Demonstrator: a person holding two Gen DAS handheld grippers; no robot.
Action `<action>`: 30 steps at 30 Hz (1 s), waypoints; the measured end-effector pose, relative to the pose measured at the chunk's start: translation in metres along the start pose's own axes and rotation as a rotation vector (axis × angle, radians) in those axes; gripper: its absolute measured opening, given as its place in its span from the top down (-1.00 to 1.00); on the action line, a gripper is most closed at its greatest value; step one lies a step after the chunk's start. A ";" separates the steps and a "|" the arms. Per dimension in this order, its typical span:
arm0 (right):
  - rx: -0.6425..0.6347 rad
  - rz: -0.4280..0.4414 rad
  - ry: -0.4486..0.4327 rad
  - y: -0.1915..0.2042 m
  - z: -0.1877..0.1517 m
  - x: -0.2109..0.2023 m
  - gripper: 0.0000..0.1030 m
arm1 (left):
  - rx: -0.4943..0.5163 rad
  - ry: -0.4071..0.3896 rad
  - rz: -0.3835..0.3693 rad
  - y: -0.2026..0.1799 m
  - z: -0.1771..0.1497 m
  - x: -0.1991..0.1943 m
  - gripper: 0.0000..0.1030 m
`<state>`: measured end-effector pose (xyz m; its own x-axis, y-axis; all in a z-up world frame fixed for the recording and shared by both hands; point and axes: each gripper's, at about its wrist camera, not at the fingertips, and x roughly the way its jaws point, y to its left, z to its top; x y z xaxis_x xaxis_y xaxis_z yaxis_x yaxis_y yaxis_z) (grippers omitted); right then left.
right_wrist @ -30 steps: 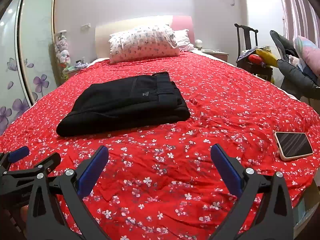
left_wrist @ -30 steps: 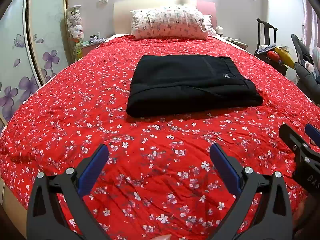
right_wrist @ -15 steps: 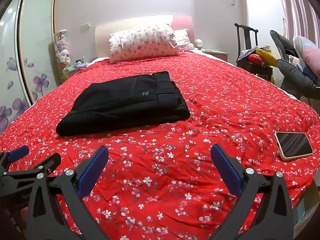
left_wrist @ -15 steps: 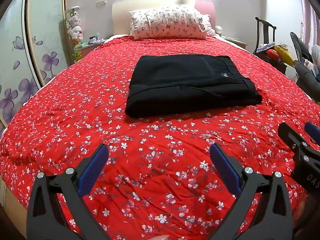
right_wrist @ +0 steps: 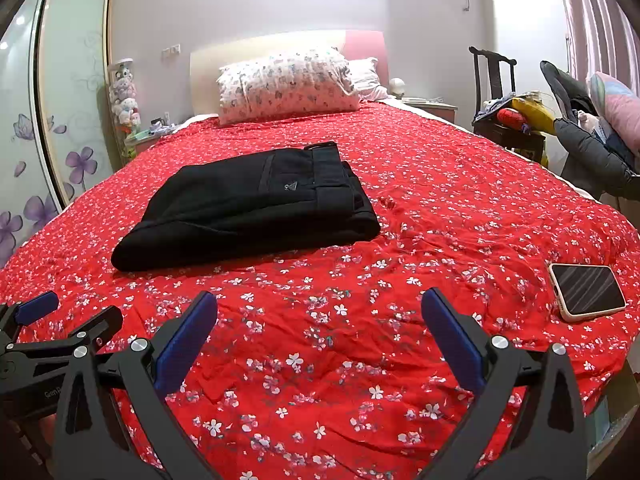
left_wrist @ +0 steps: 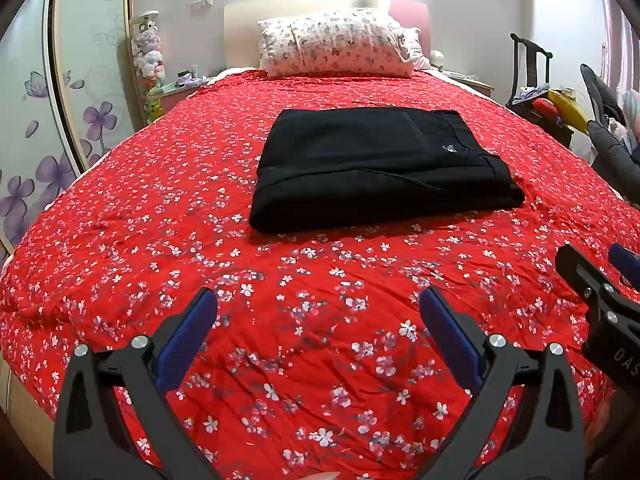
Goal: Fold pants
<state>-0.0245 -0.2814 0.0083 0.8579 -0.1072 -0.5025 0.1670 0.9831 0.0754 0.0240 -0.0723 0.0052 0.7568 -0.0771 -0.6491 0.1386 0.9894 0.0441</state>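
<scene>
Black pants lie folded in a flat rectangle on the red flowered bedspread, near the middle of the bed. They also show in the right wrist view, left of centre. My left gripper is open and empty, held over the bedspread well short of the pants. My right gripper is open and empty too, also short of the pants. Each gripper shows at the edge of the other's view: the right gripper and the left gripper.
A phone lies on the bedspread at the right, near the bed's edge. A flowered pillow leans on the headboard. A chair with clothes and toys stands right of the bed. A wardrobe with flower decals stands left.
Both grippers have held almost still; the left view has drifted very slightly. The pants have not moved.
</scene>
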 end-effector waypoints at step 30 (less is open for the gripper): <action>-0.001 0.001 0.001 -0.001 0.001 0.001 -0.97 | -0.001 0.006 -0.004 0.001 -0.002 0.003 -0.96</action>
<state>-0.0236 -0.2827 0.0088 0.8574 -0.1064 -0.5036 0.1661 0.9832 0.0751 0.0256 -0.0711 0.0018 0.7522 -0.0806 -0.6539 0.1412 0.9892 0.0405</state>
